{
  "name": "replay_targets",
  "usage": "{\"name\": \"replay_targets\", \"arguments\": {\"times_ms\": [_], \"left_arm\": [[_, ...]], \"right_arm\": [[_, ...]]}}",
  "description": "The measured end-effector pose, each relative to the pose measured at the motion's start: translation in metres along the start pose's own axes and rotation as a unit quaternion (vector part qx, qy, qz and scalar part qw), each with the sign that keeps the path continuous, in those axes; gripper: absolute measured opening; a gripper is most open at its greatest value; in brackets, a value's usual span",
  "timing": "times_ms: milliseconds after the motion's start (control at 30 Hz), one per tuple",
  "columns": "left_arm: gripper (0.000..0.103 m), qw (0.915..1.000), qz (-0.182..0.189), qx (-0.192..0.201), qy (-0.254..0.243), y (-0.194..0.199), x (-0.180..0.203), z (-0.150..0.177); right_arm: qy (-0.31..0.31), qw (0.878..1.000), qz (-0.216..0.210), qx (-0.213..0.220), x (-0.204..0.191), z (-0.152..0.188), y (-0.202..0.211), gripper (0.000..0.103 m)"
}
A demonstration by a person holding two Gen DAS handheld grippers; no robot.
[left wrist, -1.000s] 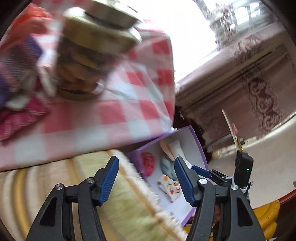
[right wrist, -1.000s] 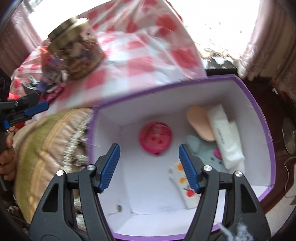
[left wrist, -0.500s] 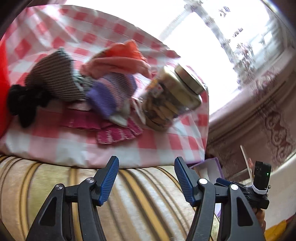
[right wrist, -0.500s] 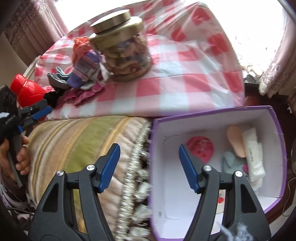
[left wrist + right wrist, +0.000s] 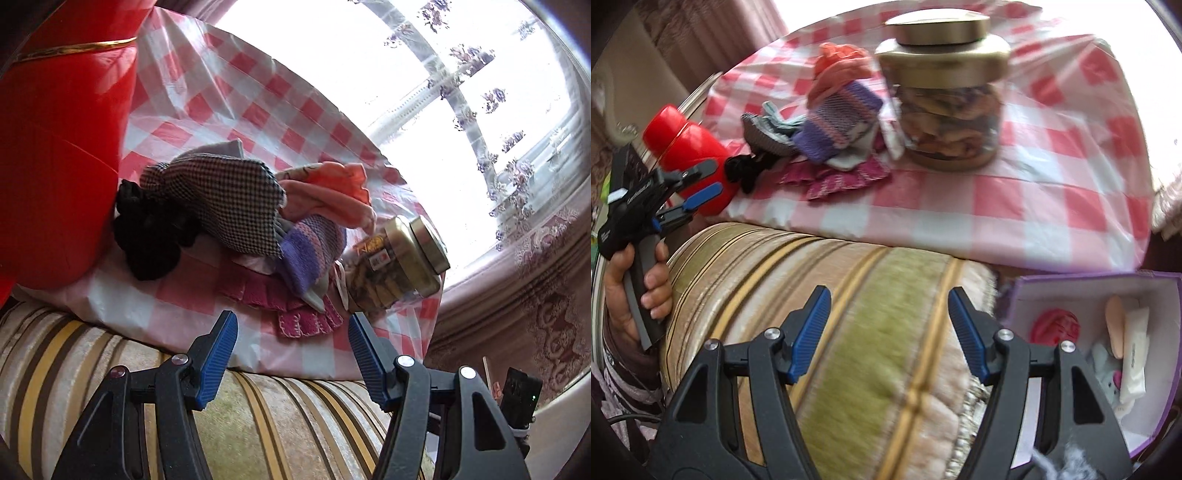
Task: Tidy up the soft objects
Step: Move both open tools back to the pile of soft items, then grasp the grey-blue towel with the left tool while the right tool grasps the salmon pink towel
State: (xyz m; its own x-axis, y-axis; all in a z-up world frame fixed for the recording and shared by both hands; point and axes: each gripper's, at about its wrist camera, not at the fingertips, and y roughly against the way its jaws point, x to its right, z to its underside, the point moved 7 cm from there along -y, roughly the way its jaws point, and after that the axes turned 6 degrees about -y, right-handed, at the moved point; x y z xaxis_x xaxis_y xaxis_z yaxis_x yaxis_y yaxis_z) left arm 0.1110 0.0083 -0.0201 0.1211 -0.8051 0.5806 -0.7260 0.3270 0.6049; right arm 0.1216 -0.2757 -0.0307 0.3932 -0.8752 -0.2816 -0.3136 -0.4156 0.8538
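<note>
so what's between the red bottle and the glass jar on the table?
Right wrist view: a pile of soft items fills the gap between the red bottle and glass jar.

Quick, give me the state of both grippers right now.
Left gripper: open, holding nothing, aimed toward the pile of socks.
Right gripper: open, holding nothing, over the striped cushion.

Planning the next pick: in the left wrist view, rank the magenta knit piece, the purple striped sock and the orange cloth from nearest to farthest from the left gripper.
From the left gripper:
1. magenta knit piece, just ahead.
2. purple striped sock, behind it.
3. orange cloth, farthest back.
</note>
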Motion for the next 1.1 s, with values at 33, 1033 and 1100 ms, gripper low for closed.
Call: {"name": "replay_targets", "arguments": {"times_ms": [33, 1033, 1100], "left_arm": [[0.063, 1.0, -0.002, 0.002, 0.0, 0.0, -0.002, -0.002], [0.067, 0.9829, -0.184, 0.008, -0.014, -0.058, -0.036, -0.152], [0.068, 0.9793, -0.2, -0.016, -0.024, -0.077, -0.04, -0.152]], "right_arm": [[0.005, 1.0, -0.002, -0.002, -0.004, -0.002, -0.002, 0.069], [0.09, 0.995, -0.032, 0.004, -0.081, -0.073, -0.043, 0.069], [0.106, 0.994, -0.024, 0.019, -0.089, -0.088, -0.036, 0.07]]}}
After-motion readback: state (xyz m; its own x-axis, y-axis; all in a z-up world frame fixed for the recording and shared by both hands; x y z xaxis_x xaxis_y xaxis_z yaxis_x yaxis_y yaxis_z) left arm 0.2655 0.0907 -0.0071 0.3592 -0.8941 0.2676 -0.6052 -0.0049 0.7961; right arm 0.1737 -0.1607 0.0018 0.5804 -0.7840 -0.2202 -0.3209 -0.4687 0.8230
